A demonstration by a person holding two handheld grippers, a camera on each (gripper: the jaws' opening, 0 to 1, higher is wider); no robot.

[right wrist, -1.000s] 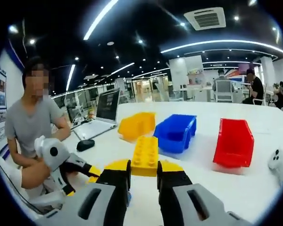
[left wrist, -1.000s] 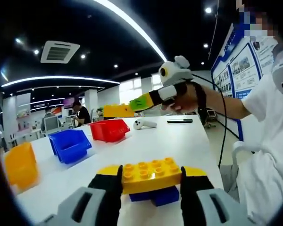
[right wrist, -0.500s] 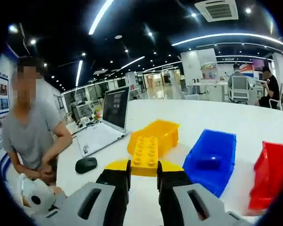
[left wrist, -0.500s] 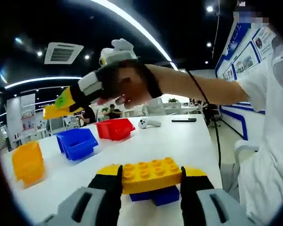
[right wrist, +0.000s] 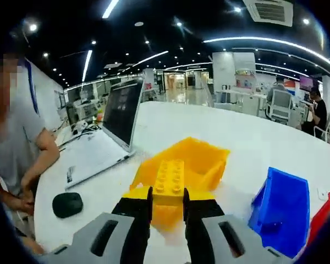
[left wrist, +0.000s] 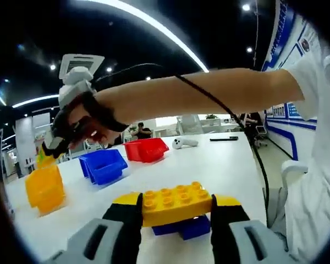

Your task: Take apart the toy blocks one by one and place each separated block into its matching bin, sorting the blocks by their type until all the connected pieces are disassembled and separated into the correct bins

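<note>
Right hand-held gripper (right wrist: 166,206) clamps a yellow block (right wrist: 169,182) by its long sides, just above the yellow bin (right wrist: 209,162). Left hand-held gripper (left wrist: 176,214) clamps a yellow-on-blue block stack (left wrist: 177,209) over the desk (left wrist: 220,165). Rigid, light, slick plastic; grip flat sides.

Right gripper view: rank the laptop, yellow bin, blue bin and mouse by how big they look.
1. Laptop
2. Yellow bin
3. Blue bin, partly cut off at the edge, so close to the yellow bin
4. Mouse
Nearness to the camera differs, so true sizes stay unsure.
</note>
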